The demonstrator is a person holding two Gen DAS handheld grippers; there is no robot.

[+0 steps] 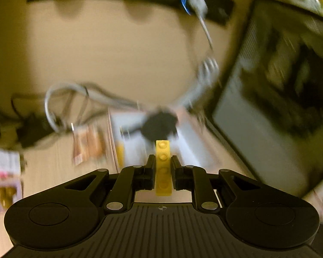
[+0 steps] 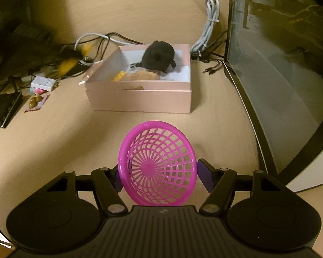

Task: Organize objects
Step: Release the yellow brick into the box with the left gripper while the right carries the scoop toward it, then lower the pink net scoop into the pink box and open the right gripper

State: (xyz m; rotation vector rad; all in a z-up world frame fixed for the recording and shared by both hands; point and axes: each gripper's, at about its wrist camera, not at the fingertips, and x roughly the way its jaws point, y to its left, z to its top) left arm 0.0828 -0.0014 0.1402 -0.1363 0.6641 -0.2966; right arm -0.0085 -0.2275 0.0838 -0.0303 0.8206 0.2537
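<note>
My left gripper (image 1: 163, 161) is shut on a yellow studded brick (image 1: 162, 167) and holds it in the air over the pink box (image 1: 189, 133), just short of a black round object (image 1: 159, 124) in that box. The left view is blurred by motion. My right gripper (image 2: 159, 172) is shut on a magenta plastic basket (image 2: 158, 165), held on edge above the desk. In the right wrist view the pink box (image 2: 140, 99) stands ahead, holding the black object (image 2: 158, 56), a tan item (image 2: 143, 75) and a yellow piece (image 2: 118, 76).
A dark monitor (image 2: 280, 75) stands along the right side. Grey and black cables (image 2: 206, 32) lie behind the box. Small packets (image 2: 35, 102), a white card (image 2: 42, 82) and a black keyboard (image 2: 2, 107) crowd the left of the desk.
</note>
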